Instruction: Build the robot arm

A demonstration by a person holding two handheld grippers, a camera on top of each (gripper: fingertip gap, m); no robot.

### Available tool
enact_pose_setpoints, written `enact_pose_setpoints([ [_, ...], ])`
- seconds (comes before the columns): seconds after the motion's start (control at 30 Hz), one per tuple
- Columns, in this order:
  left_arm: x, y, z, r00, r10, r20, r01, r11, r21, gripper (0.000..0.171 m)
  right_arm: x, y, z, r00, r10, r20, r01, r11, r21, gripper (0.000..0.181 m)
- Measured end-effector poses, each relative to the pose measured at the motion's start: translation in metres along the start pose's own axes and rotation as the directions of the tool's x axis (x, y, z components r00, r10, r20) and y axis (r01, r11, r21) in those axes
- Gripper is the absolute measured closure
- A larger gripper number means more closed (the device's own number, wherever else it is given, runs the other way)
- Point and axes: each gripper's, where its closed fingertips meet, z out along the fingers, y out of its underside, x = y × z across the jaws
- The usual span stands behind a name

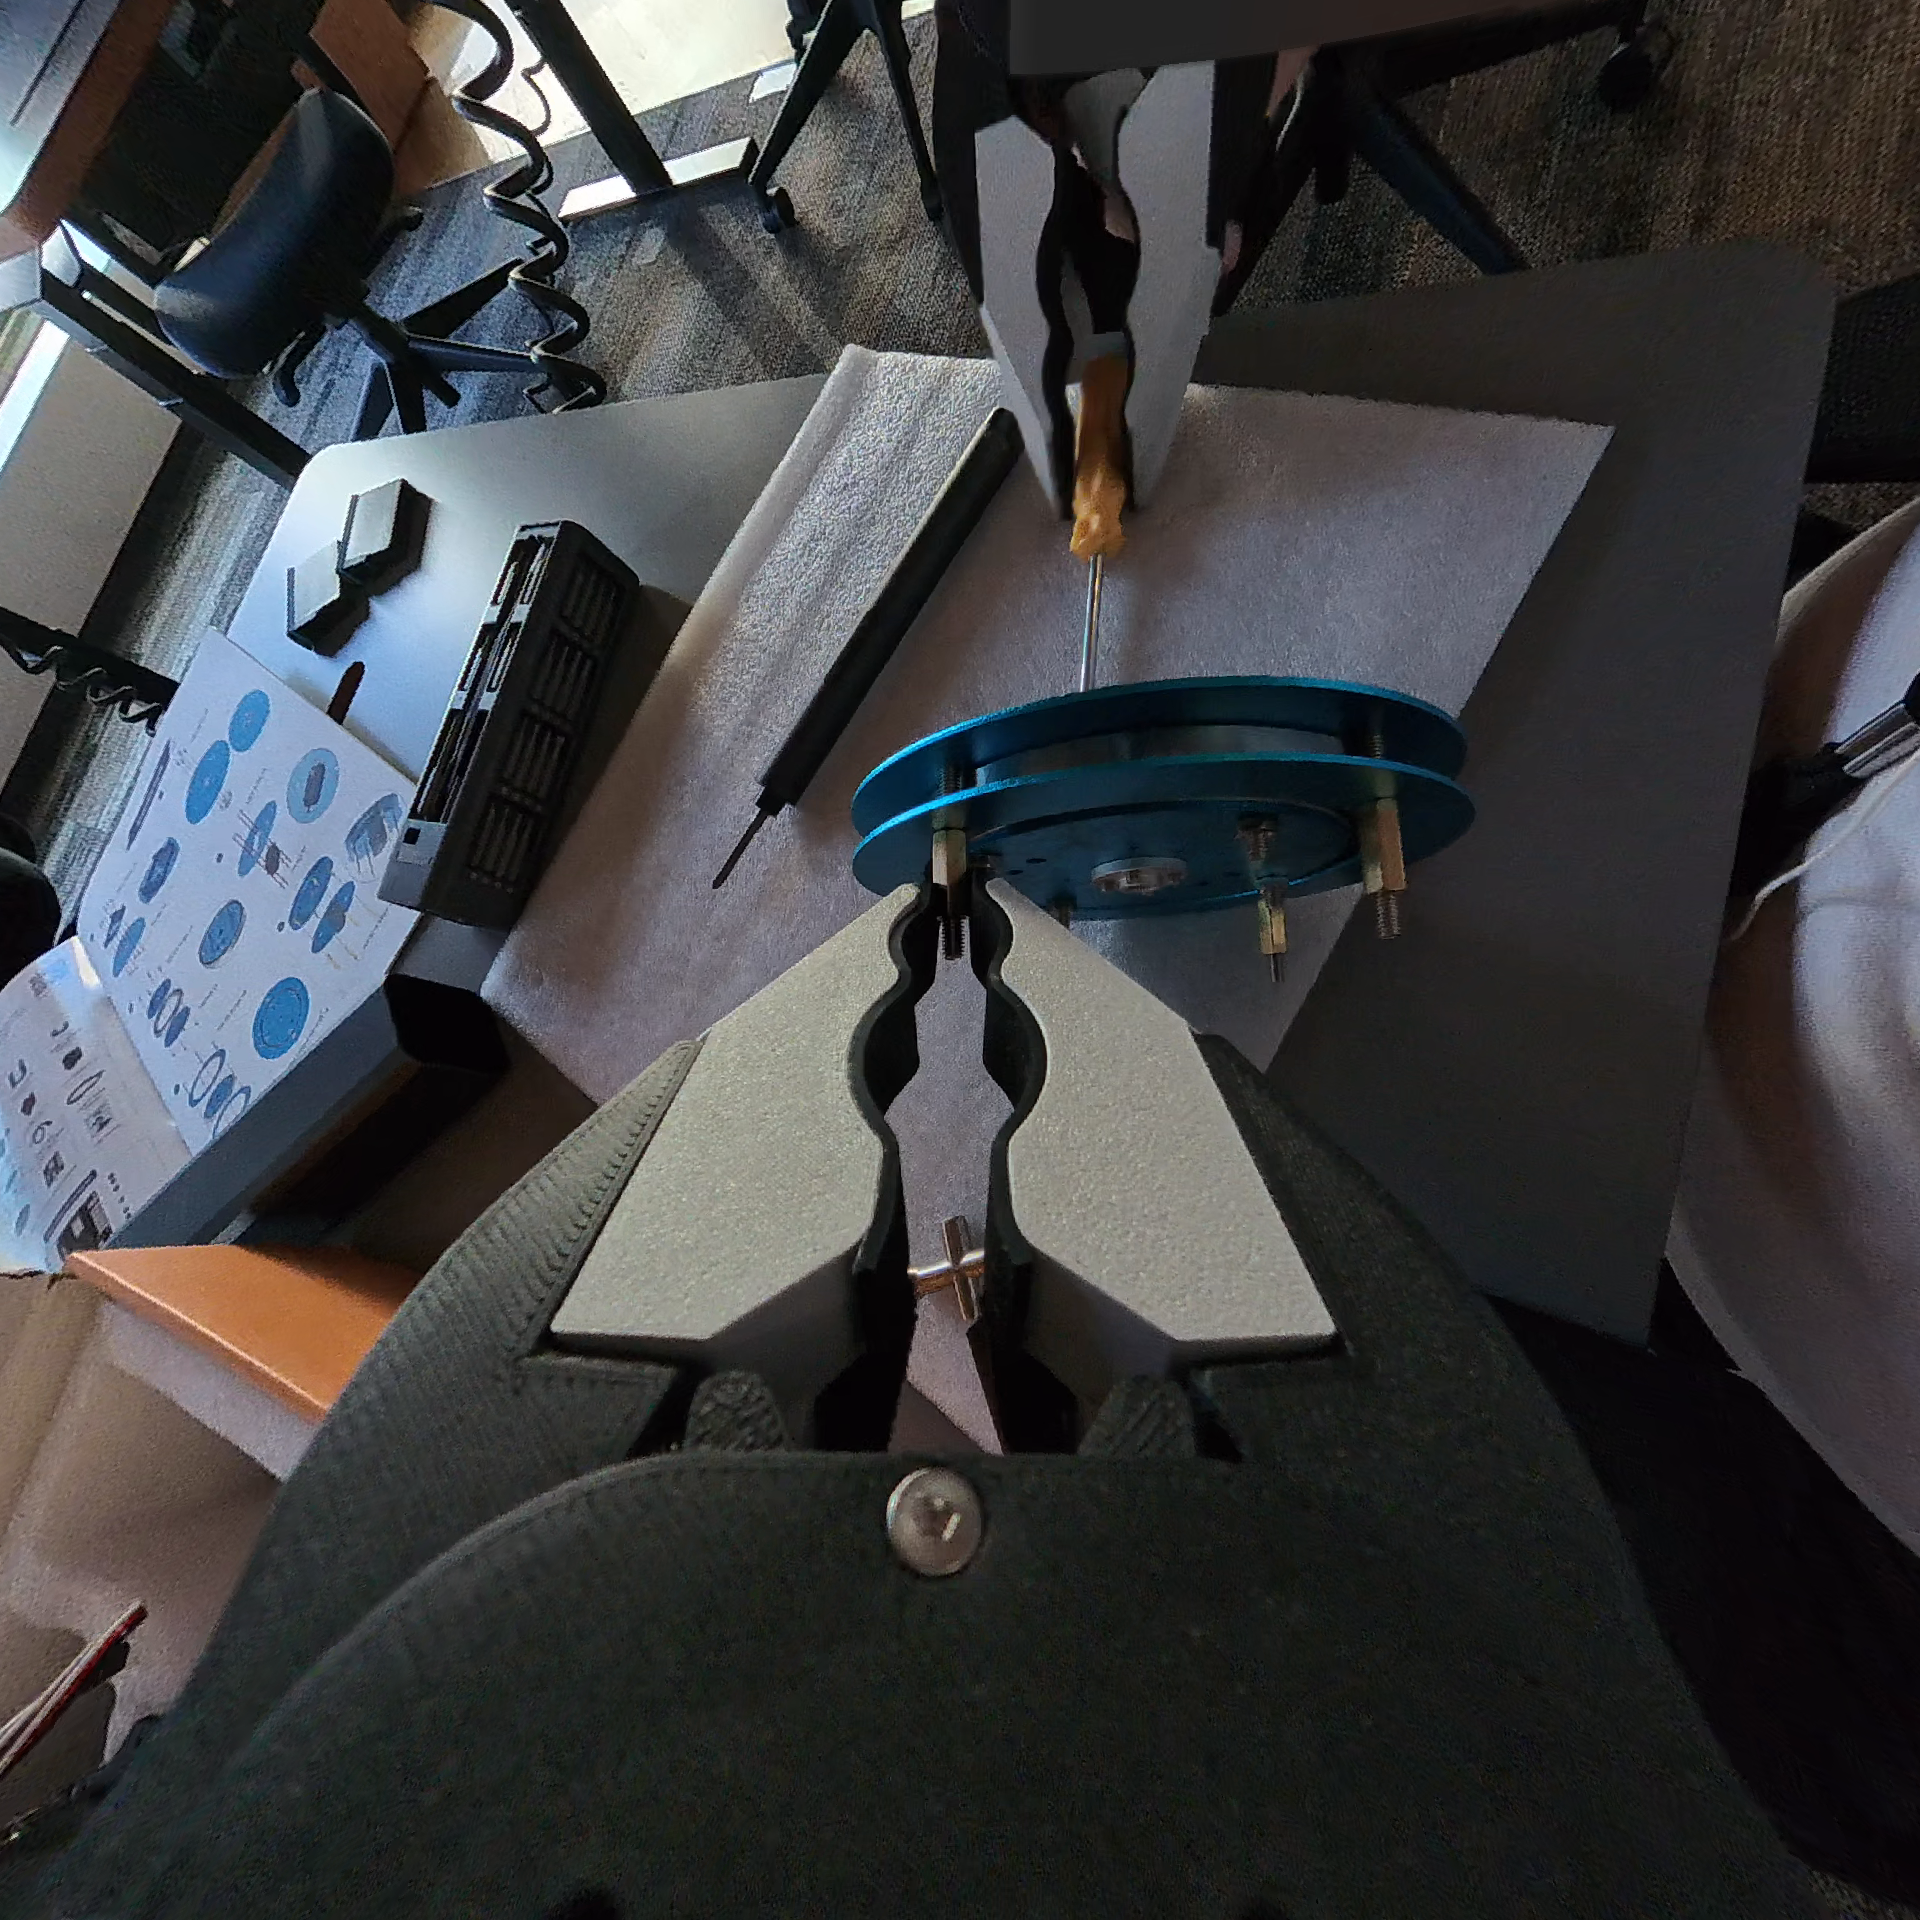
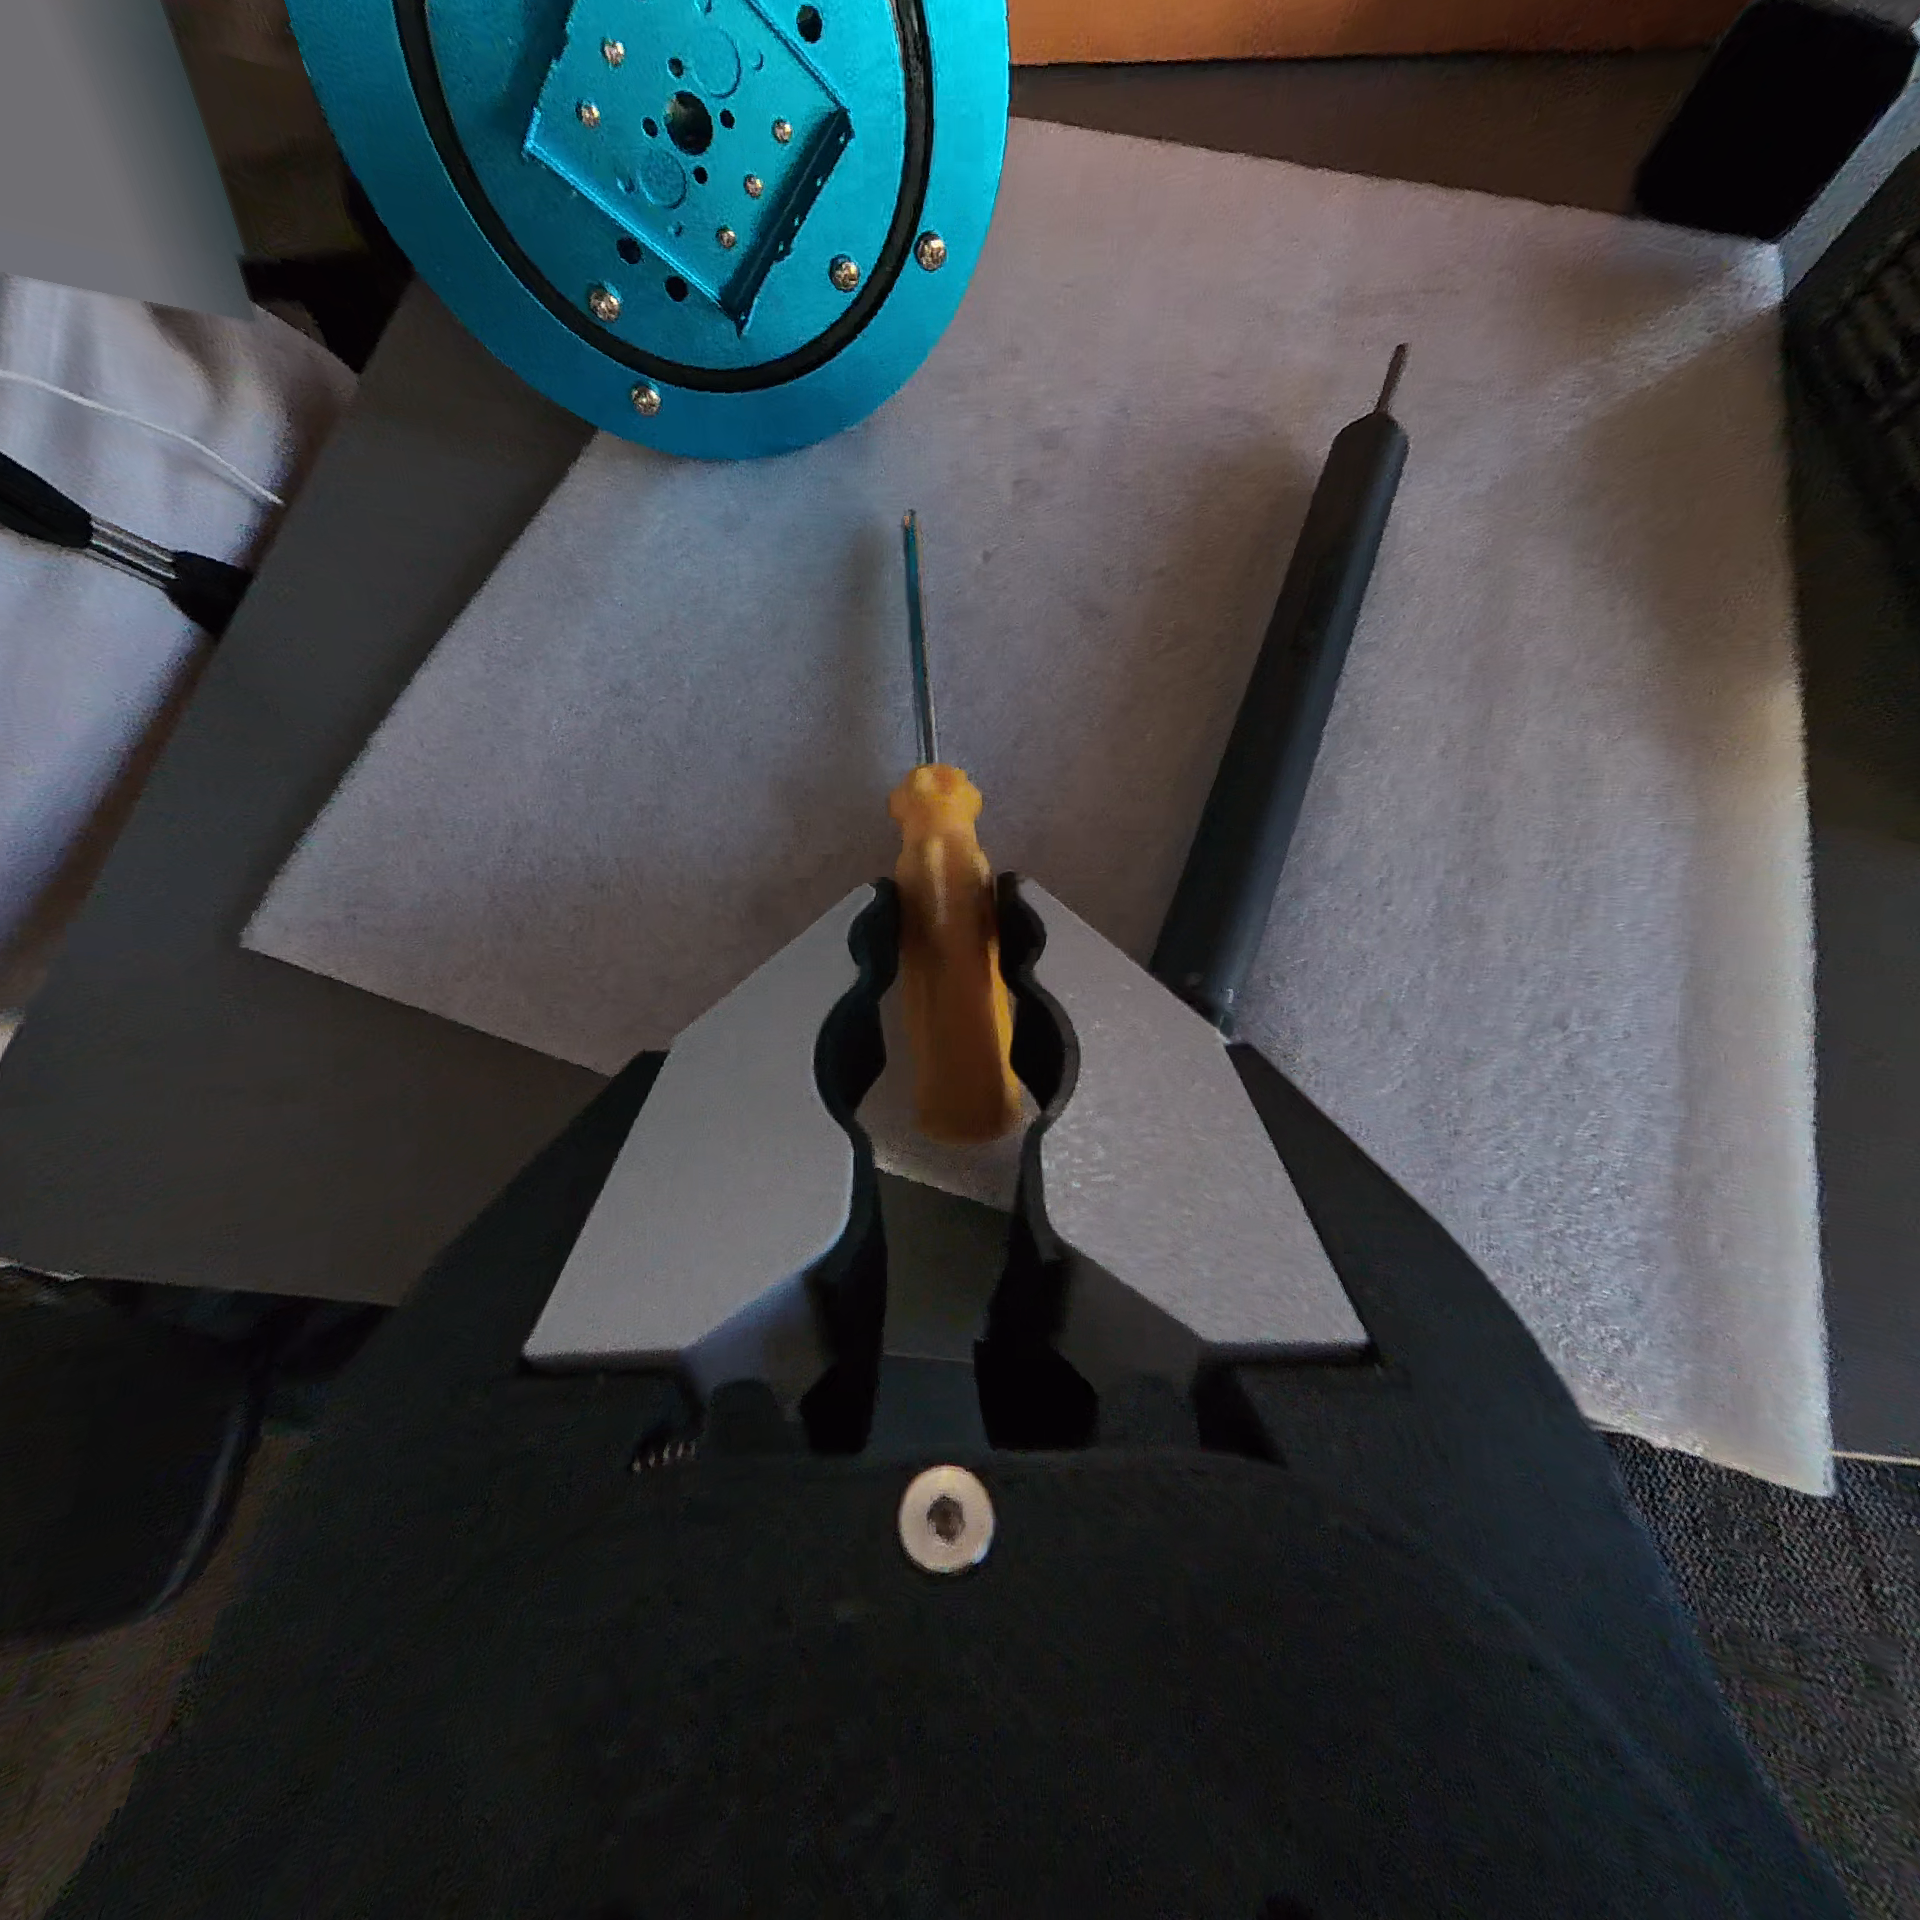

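Centrally in the left wrist view, left claw point(image 1: 961, 914) nearly closed, tips pinching a small threaded post point(image 1: 952, 883) under the rim of a blue disc assembly point(image 1: 1158, 795) held on edge mid-frame above a white foam sheet point(image 1: 1351, 540). Small cross-shaped metal fitting point(image 1: 956, 1270) visible deep in the gap between the fingers. Top centre, right claw point(image 1: 1096, 499) clamped on a yellow-handled screwdriver point(image 1: 1099, 499), thin shaft pointing down at the disc's upper edge. Left of that, a black pen-shaped driver point(image 1: 883, 634) lying on the foam; further left, a black bit case point(image 1: 520, 727) and printed sheets point(image 1: 229, 862).

Next, right wrist view: right claw point(image 2: 945, 894) narrow, gripping the screwdriver point(image 2: 951, 987) by its handle, tip short of the blue disc point(image 2: 644, 208) at upper left. Black driver point(image 2: 1288, 717) at right on the foam point(image 2: 1507, 831).
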Motion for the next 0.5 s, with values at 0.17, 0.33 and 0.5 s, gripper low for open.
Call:
enact_pose_setpoints([
  [0.17, -0.001, -0.002, 0.002, 1.0, 0.016, 0.005, -0.016, 1.0, -0.01, 0.167, -0.005, -0.046, -0.027, 0.966, -0.211, -0.147, 0.229, 0.966, 0.121, 0.164],
  [0.33, -0.001, -0.003, 0.002, 0.999, 0.047, 0.017, -0.047, 0.999, -0.02, 0.168, -0.017, -0.1, -0.047, 0.855, -0.434, -0.284, 0.479, 0.87, 0.112, 0.164],
  [0.5, 0.0, -0.004, 0.003, 0.998, 0.066, 0.025, -0.065, 0.998, -0.028, 0.168, -0.01, -0.114, -0.036, 0.799, -0.52, -0.301, 0.556, 0.83, 0.042, 0.164],
])
